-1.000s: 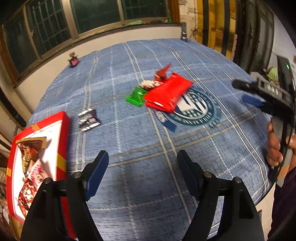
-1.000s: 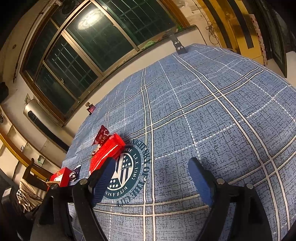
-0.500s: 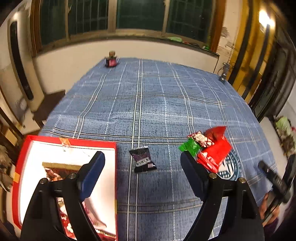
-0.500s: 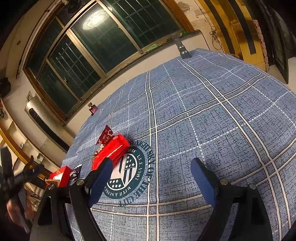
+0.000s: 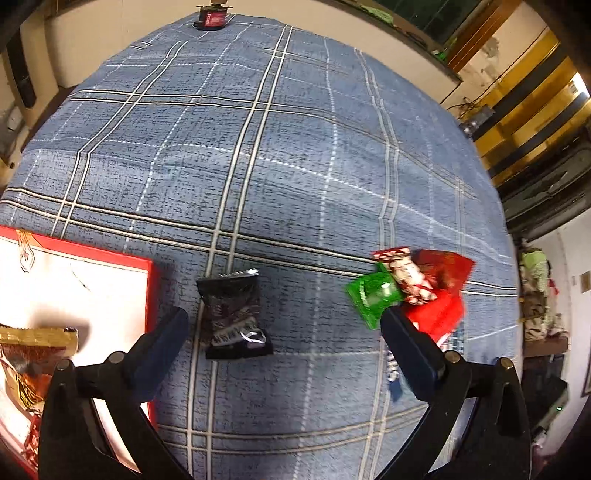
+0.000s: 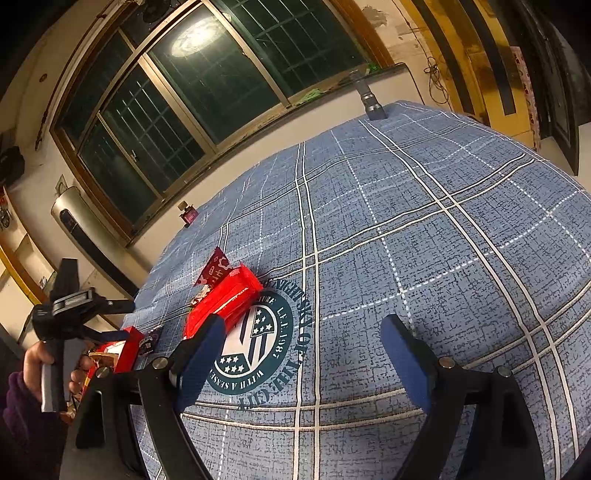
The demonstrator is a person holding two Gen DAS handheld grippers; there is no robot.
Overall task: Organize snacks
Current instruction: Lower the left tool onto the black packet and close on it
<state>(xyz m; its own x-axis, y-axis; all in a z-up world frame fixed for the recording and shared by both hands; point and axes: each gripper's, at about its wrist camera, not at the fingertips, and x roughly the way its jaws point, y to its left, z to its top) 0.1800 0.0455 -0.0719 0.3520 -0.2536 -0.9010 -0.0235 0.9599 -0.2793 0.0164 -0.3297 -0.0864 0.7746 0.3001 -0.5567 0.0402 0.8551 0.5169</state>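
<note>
In the left wrist view my left gripper (image 5: 284, 317) points down at the blue plaid tablecloth, its jaws opening wide. A black snack packet (image 5: 232, 314) lies flat between them, nearer the left finger, and no pad touches it. The red box (image 5: 151, 291) with a white inside sits at the left and holds a gold-edged packet (image 5: 33, 347). To the right lies a pile: a green packet (image 5: 373, 295), a white-and-red packet (image 5: 410, 277) and a red packet (image 5: 439, 310). My right gripper (image 6: 303, 325) hovers open and empty over the round emblem (image 6: 258, 339), beside the long red packet (image 6: 225, 299).
A small red bottle (image 5: 210, 18) stands at the table's far edge and a grey torch (image 6: 371, 99) at another edge. In the right wrist view a hand (image 6: 37, 358) in a purple sleeve holds the left gripper (image 6: 118, 319) over the red box (image 6: 127, 347). A window wall runs behind.
The left gripper has swung left from the red pile to the black packet and the box, tilted further down, and its jaws have widened. The right gripper has stayed put.
</note>
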